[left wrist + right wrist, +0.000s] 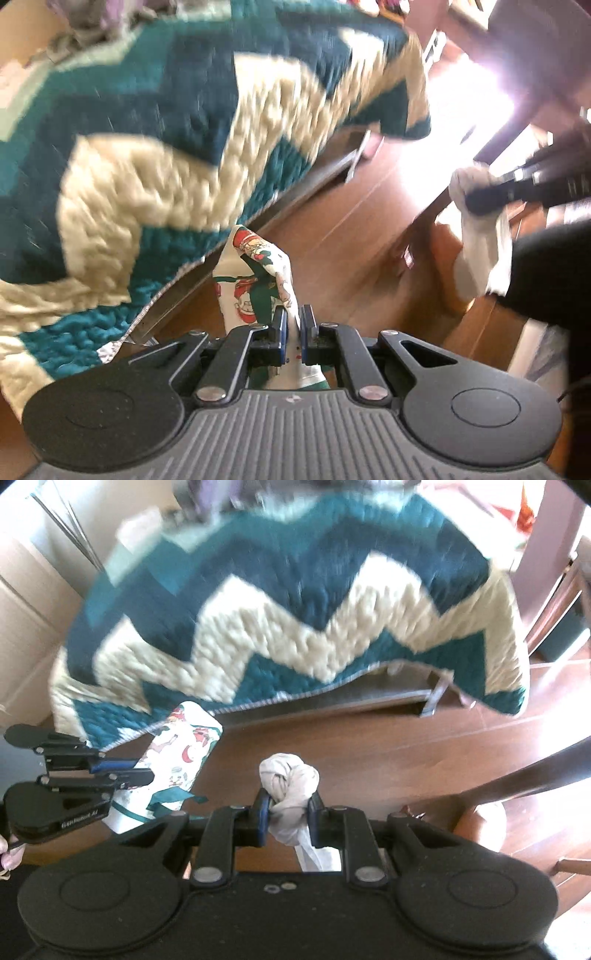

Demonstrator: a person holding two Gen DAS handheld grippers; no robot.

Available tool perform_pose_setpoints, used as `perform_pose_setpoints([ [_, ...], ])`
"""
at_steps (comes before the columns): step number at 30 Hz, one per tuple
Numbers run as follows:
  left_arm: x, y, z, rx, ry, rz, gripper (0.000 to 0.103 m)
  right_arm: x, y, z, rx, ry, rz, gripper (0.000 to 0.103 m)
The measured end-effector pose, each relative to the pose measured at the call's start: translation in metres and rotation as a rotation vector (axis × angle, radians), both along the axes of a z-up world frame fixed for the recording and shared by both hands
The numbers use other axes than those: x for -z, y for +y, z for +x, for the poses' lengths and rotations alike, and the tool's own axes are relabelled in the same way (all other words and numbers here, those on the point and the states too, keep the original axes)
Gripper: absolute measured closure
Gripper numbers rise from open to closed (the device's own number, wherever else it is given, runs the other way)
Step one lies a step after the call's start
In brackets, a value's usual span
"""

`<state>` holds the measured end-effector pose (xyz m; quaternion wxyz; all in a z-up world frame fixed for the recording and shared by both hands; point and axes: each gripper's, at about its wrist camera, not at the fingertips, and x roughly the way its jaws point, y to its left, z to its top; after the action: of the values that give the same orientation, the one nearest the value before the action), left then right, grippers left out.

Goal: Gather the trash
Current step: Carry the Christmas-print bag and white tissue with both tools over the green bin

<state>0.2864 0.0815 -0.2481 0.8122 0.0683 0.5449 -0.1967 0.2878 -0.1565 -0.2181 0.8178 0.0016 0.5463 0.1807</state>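
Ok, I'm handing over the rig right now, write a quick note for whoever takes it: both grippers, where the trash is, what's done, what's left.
Left gripper: jaws shut on the printed paper bag, which hangs in the air beside the zigzag quilt.
Right gripper: jaws shut on the knotted white bag, held above the wooden floor.
Done: both pieces are picked up and clear of the floor.
Left: carry both to a bin; none shows in either view. No other trash is visible on the floor, though the pictures are blurred.

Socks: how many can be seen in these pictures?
2. The printed sock is in the left gripper; the white sock is in the right gripper. The quilt may hide more.
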Motion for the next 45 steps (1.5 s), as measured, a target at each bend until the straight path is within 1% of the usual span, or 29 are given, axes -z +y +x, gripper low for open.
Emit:
perform_pose_setpoints([
  [2,-0.028,-0.01,-0.003,-0.024,-0.018,-0.014,0.097,-0.022,-0.01,-0.009,-0.001,-0.042,0.012,0.085],
  [6,-0.074,-0.039,-0.008,-0.074,-0.064,-0.045,0.097,-0.07,-0.031,-0.026,-0.003,-0.14,0.008,0.085],
  [7,-0.084,-0.047,-0.01,-0.08,-0.079,-0.051,0.097,-0.082,-0.036,-0.03,-0.004,-0.17,0.001,0.085],
  [9,-0.116,-0.062,-0.015,-0.083,-0.129,-0.056,0.097,-0.1,-0.048,-0.037,0.002,-0.213,0.007,0.085],
  [10,-0.123,-0.07,-0.016,-0.081,-0.146,-0.051,0.097,-0.107,-0.055,-0.04,0.014,-0.225,0.021,0.085],
  [11,-0.133,-0.079,-0.017,-0.074,-0.156,-0.043,0.097,-0.109,-0.061,-0.042,0.023,-0.234,0.03,0.085],
  [12,-0.137,-0.086,-0.019,-0.072,-0.155,-0.039,0.097,-0.11,-0.065,-0.043,0.031,-0.241,0.037,0.085],
  [15,-0.135,-0.101,-0.026,-0.051,-0.142,-0.036,0.097,-0.099,-0.072,-0.043,0.052,-0.222,0.063,0.084],
  [19,-0.101,-0.112,-0.029,-0.05,-0.083,-0.029,0.096,-0.072,-0.069,-0.033,0.067,-0.178,0.089,0.084],
  [22,-0.062,-0.109,-0.02,-0.058,-0.018,-0.034,0.096,-0.048,-0.059,-0.021,0.06,-0.159,0.096,0.084],
  [24,-0.036,-0.104,-0.012,-0.062,0.011,-0.03,0.095,-0.027,-0.049,-0.009,0.052,-0.153,0.074,0.084],
  [28,0.017,-0.092,0.007,-0.074,0.045,-0.002,0.091,0.014,-0.037,0.019,0.045,-0.1,0.065,0.084],
  [31,0.062,-0.088,0.021,-0.056,0.085,0.003,0.09,0.039,-0.029,0.036,0.022,-0.09,0.048,0.084],
  [35,0.122,-0.089,0.036,-0.007,0.126,0.03,0.09,0.06,-0.021,0.055,-0.016,-0.096,0.005,0.084],
  [38,0.164,-0.088,0.048,0.007,0.15,0.045,0.09,0.074,-0.018,0.066,-0.029,-0.091,-0.02,0.084],
  [41,0.202,-0.084,0.059,0.002,0.189,0.023,0.089,0.086,-0.02,0.076,-0.016,-0.065,-0.03,0.084],
  [42,0.211,-0.083,0.062,0.001,0.201,0.01,0.083,0.09,-0.021,0.079,-0.009,-0.047,-0.03,0.084],
  [43,0.221,-0.082,0.064,0.002,0.21,-0.002,0.067,0.094,-0.022,0.081,-0.002,-0.027,-0.031,0.084],
  [44,0.231,-0.082,0.066,0.005,0.218,-0.013,0.053,0.097,-0.021,0.082,-0.001,-0.009,-0.029,0.084],
  [45,0.24,-0.082,0.068,0.005,0.218,-0.016,0.026,0.1,-0.02,0.082,-0.004,0.005,-0.025,0.084],
])
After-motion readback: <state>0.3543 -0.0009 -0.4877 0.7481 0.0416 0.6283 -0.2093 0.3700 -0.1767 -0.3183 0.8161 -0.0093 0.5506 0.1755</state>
